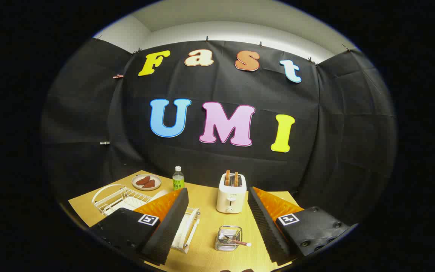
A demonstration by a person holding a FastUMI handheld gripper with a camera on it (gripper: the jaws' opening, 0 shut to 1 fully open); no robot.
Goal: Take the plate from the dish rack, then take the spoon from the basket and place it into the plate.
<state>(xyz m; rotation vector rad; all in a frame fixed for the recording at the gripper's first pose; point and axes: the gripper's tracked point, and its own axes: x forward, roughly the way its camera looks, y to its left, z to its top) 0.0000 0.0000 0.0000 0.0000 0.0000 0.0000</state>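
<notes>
My gripper point(217, 226) hangs open above the wooden table point(206, 206), nothing between its fingers. A small wire basket point(228, 238) sits on the table between the fingertips, and a spoon point(234, 240) lies in it with its handle poking out toward the right finger. The white wire dish rack point(121, 199) stands beside and behind the left finger, which hides much of it. A pale plate point(157, 196) leans in the rack, only an edge showing past the left finger.
A white toaster point(231, 192) with two slices sticking up stands beyond the fingers at the table's middle. A bottle with a green label point(178, 179) and a small dish of brown food point(146, 182) sit at the back left, near the black cloth wall.
</notes>
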